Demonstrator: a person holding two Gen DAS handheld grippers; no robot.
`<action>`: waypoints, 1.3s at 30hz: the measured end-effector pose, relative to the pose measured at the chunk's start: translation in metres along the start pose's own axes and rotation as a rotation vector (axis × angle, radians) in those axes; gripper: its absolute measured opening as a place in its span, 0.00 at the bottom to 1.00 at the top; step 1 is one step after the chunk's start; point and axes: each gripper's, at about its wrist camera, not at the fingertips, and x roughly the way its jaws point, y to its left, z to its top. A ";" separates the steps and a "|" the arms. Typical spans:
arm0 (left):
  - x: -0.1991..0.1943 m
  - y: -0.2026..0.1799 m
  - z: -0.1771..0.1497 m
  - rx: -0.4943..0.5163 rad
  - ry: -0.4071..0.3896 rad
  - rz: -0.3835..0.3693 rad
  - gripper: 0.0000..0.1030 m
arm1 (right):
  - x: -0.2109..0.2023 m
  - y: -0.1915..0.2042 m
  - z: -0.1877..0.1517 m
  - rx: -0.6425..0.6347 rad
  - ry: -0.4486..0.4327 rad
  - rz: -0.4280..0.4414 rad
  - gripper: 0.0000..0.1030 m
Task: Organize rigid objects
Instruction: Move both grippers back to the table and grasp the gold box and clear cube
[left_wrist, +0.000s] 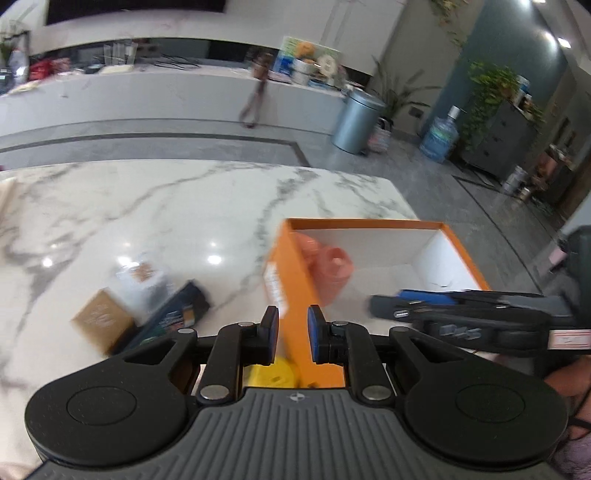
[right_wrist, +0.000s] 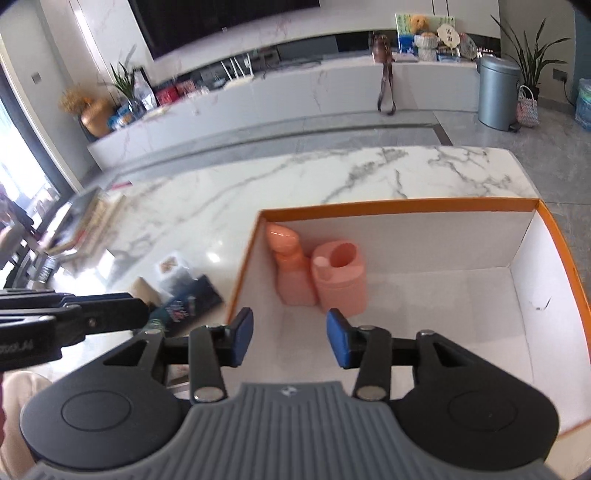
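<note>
orange box (right_wrist: 402, 205) holds two pink bottles (right_wrist: 320, 274); left fingers (left_wrist: 272, 330) closed, right fingers (right_wrist: 338, 341) parted, empty.

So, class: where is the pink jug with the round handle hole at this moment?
In the right wrist view the pink jug stands inside the orange box, near its far left corner, right beside the pink bottle on its left.

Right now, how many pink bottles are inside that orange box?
2. A slim pink bottle stands in the far left corner of the orange box; a wider pink jug stands right beside it. The near floor of the box is hidden, so more might be there.
</note>
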 end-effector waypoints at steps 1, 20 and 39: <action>-0.006 0.006 -0.004 -0.009 -0.010 0.021 0.17 | -0.006 0.003 -0.003 0.006 -0.015 0.003 0.45; -0.029 0.087 -0.063 -0.144 0.058 0.104 0.32 | 0.012 0.105 -0.049 -0.155 -0.005 0.087 0.44; 0.051 0.145 -0.019 0.224 0.122 0.127 0.79 | 0.101 0.140 0.006 -0.230 0.120 0.051 0.57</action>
